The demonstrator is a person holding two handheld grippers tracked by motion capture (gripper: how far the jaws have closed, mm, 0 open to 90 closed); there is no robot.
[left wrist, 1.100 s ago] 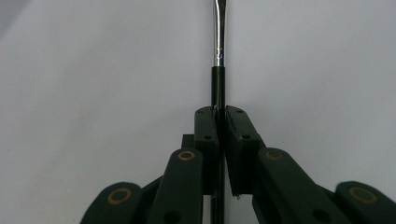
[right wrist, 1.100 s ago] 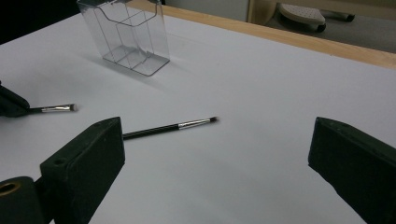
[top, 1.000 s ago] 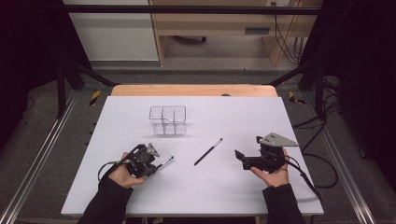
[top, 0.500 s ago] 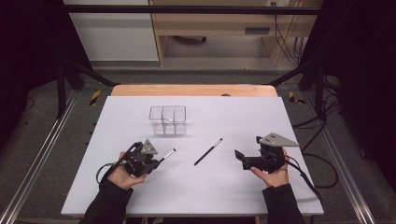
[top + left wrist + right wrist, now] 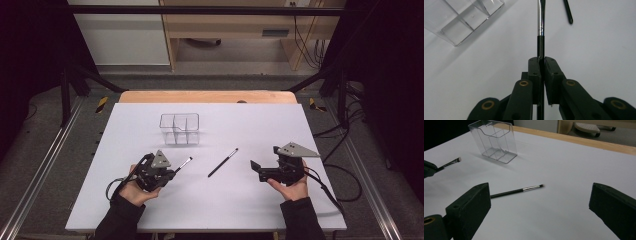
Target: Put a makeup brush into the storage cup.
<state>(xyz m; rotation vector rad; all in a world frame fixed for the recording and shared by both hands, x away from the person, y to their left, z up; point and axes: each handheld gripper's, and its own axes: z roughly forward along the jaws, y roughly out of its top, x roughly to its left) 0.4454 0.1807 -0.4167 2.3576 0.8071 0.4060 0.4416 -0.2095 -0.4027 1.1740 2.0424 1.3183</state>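
My left gripper (image 5: 171,172) (image 5: 542,60) is shut on a thin black makeup brush (image 5: 183,163) (image 5: 540,22) with a silver ferrule; the brush sticks out forward and up off the table toward the organizer. A clear plastic organizer (image 5: 179,128) (image 5: 461,20) (image 5: 493,142) with divided compartments stands on the white table top (image 5: 260,125). A second black brush (image 5: 223,162) (image 5: 517,191) lies flat between my two grippers. My right gripper (image 5: 255,170) (image 5: 539,205) is open, its jaws wide apart, with that brush on the table ahead of it.
The table's wooden far edge (image 5: 207,97) runs behind the organizer. Black frame posts (image 5: 70,80) and cables (image 5: 345,185) flank the table. In the right gripper view the held brush's tip (image 5: 451,163) shows at the left.
My left gripper has lifted and swung the held brush up and forward toward the organizer. The right gripper and the loose brush have stayed put.
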